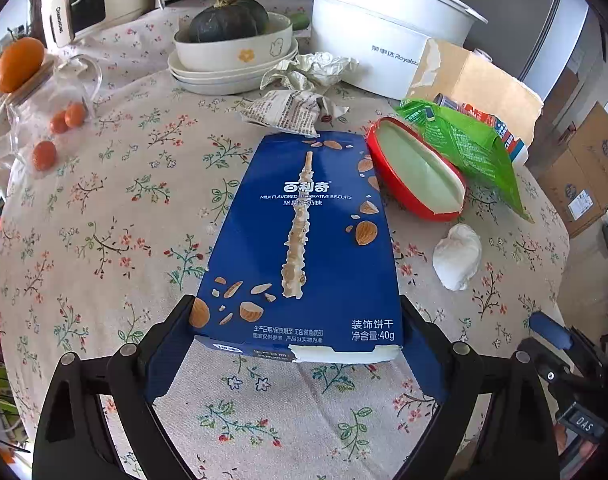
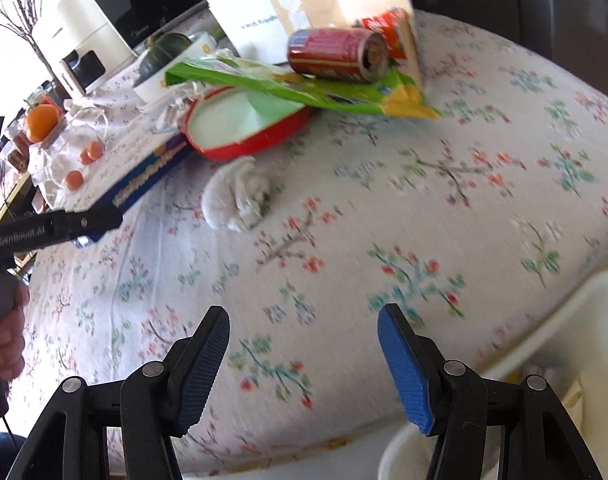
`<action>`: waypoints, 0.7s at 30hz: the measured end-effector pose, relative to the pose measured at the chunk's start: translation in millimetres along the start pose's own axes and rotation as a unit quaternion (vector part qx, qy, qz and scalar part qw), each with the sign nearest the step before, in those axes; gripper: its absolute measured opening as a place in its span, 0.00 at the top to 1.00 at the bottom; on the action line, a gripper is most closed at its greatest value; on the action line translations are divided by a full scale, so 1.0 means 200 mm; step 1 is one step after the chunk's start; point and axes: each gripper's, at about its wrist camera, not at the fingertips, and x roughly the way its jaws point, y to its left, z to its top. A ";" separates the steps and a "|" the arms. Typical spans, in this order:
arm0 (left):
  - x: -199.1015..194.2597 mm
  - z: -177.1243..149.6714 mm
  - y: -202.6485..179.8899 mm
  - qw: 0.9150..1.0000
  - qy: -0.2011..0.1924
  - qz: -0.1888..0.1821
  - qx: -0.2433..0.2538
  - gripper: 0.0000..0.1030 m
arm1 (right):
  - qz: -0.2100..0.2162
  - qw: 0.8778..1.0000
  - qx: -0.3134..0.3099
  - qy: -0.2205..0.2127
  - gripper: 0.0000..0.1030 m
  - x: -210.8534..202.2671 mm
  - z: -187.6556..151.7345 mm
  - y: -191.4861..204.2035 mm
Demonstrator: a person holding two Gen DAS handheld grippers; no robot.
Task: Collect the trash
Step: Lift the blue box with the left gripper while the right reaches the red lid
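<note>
My left gripper (image 1: 298, 344) is shut on the near end of a flat blue biscuit box (image 1: 307, 240), held by its two side edges just above the floral tablecloth (image 1: 104, 220). Beyond it lie a red paper bowl (image 1: 417, 170), a green snack bag (image 1: 463, 144), a white tissue wad (image 1: 457, 258) and crumpled paper (image 1: 300, 92). My right gripper (image 2: 304, 344) is open and empty above the cloth near the table's edge. In the right wrist view I see the tissue wad (image 2: 236, 194), the red bowl (image 2: 244, 124), a red can (image 2: 339, 54), the green bag (image 2: 304, 88) and the blue box (image 2: 144, 176).
A white bin (image 2: 563, 340) stands at the table's edge beside my right gripper. At the back are a white cooker pot (image 1: 383, 28), stacked dishes with a dark squash (image 1: 232, 52), a brown cardboard box (image 1: 479, 80) and small oranges (image 1: 60, 128) at the left.
</note>
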 end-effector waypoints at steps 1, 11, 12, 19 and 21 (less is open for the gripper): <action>-0.01 -0.01 0.02 1.000 0.000 -0.004 -0.003 0.08 | 0.003 1.000 -0.008 -0.003 0.35 0.03 0.03 0.04; -0.04 -0.04 0.08 1.000 0.006 -0.004 0.011 0.08 | 0.013 1.000 0.016 -0.021 0.35 0.28 0.19 0.19; -0.04 -0.03 0.09 1.000 0.005 -0.008 0.007 0.08 | 0.001 1.000 -0.008 -0.027 0.35 0.29 0.20 0.23; -0.06 -0.03 0.11 1.000 0.000 -0.012 0.001 0.07 | 0.038 0.989 0.138 -0.037 0.35 0.38 0.32 0.08; -0.06 -0.03 0.11 1.000 -0.001 -0.011 -0.004 0.07 | 0.023 0.981 0.190 -0.042 0.35 0.42 0.35 0.02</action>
